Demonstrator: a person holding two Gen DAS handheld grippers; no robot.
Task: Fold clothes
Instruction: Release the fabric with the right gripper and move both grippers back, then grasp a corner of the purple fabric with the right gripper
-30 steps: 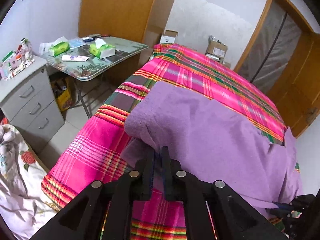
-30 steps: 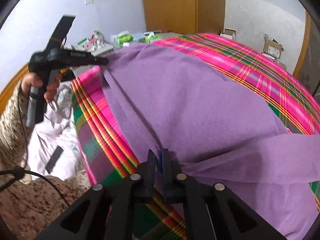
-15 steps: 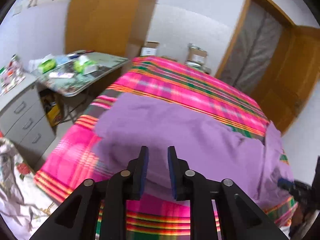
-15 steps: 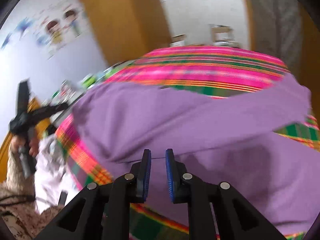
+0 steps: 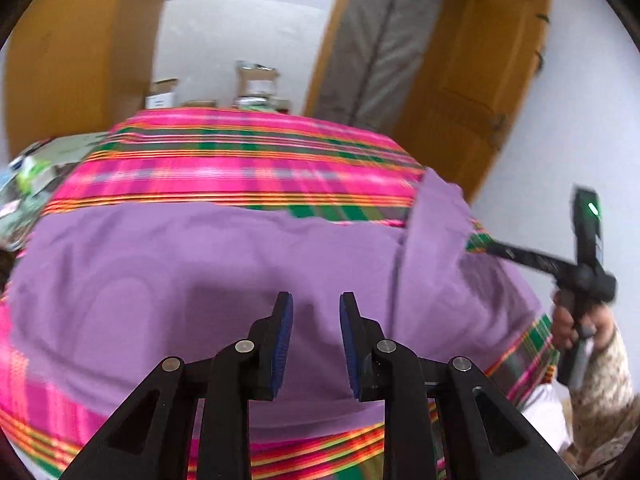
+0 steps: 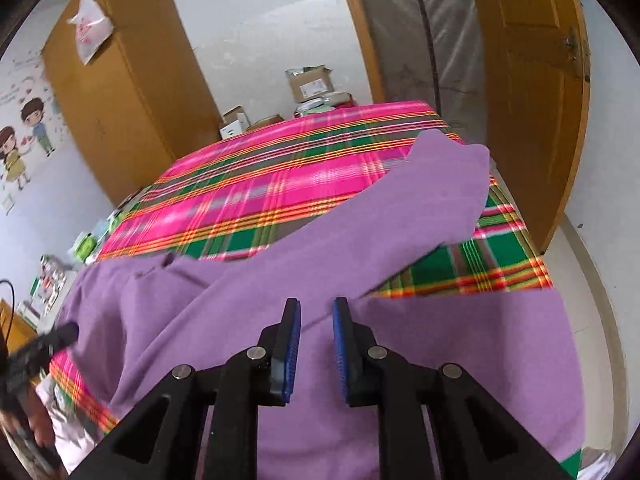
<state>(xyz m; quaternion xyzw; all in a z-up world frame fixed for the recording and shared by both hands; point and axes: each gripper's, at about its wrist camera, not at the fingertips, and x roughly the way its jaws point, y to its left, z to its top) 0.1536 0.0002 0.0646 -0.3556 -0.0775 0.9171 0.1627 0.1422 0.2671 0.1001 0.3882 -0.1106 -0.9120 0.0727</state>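
The purple fleece garment (image 5: 168, 280) lies spread on the bed's pink-and-green plaid blanket (image 5: 240, 160), just beyond both grippers; the left gripper (image 5: 316, 312) and right gripper (image 6: 317, 316) have just been opening, narrowly parted, nothing between them; brown cardboard boxes (image 6: 312, 82) stand far beyond the bed, contents unclear.

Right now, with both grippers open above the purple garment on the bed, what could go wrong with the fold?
1. The sleeve lies spread across the plaid bedcover, so the purple garment may fold unevenly.
2. The left gripper and right gripper hold nothing; a closing might pinch the bedcover too.
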